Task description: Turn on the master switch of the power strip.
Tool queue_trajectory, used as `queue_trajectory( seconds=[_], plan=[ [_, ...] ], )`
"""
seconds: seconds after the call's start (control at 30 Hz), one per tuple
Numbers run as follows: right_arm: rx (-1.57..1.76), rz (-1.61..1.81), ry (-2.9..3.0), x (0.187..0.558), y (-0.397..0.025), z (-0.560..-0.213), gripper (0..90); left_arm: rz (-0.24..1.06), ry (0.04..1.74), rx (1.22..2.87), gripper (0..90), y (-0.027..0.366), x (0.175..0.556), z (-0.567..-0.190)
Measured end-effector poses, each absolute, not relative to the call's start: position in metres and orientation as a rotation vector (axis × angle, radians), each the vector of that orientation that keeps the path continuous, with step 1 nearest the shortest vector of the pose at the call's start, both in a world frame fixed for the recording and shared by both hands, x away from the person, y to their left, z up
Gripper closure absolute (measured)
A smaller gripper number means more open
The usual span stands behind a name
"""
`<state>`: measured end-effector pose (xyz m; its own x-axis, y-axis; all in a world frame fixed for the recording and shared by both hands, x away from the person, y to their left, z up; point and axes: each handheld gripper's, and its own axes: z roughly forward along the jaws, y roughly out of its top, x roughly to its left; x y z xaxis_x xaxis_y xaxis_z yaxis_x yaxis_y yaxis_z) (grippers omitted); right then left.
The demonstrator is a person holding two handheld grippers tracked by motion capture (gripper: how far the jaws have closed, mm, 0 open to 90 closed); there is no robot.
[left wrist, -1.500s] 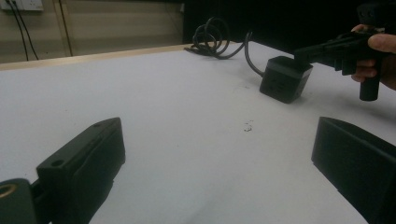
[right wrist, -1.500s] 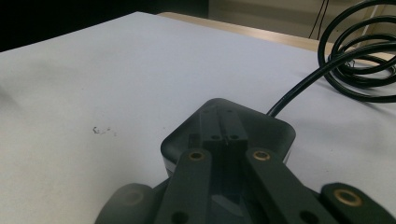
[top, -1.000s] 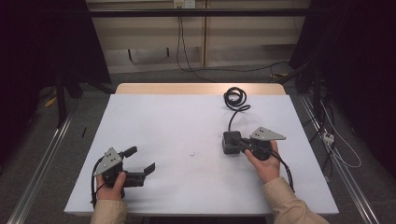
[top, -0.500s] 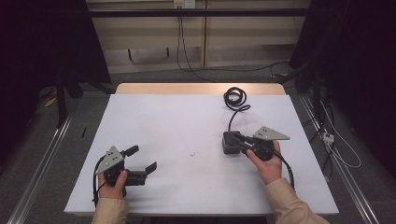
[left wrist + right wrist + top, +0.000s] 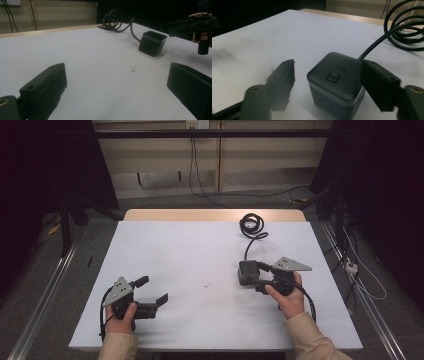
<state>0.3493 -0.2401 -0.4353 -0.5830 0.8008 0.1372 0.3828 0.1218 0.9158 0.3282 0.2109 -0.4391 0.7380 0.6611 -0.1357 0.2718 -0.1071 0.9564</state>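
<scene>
Cube (image 5: 335, 85), dark and button-topped, sits on the counter (image 5: 200, 250) between the spread jaws of the right tool (image 5: 263, 279), which straddles it without yet closing; one jaw stands just beside its far side near the cord, the other is a little apart on the near side and blurred. That placement, judged from the right gripper view, suggests a grasp is being lined up across the cube's flat sides. Its cord (image 5: 248, 246) runs away from the tool to a loose coil (image 5: 251, 224) near the counter's far edge, slack enough that a lift should not tug at once. A small dark scuff (image 5: 206, 284) marks the surface on the cube's side away from the right hand (image 5: 286, 296). Well apart, the left tool (image 5: 151, 292) rests released and empty near the person's edge, jaws wide and aimed toward the cube, seemingly waiting its turn.
</scene>
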Motion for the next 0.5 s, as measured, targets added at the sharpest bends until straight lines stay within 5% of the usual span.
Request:
queue_trajectory(
  seconds=[0.2, 0.5],
  plan=[
    [1.138, 1.453, 2.022, 0.339, -0.246, -0.435, 15.0, 0.389, 0.751, 1.687, 2.4, 0.211, 0.327, -0.439],
    [1.130, 1.438, 2.020, 0.328, -0.253, -0.436, 13.8, 0.388, 0.749, 1.688, 2.4, 0.211, 0.328, -0.439]
  ],
)
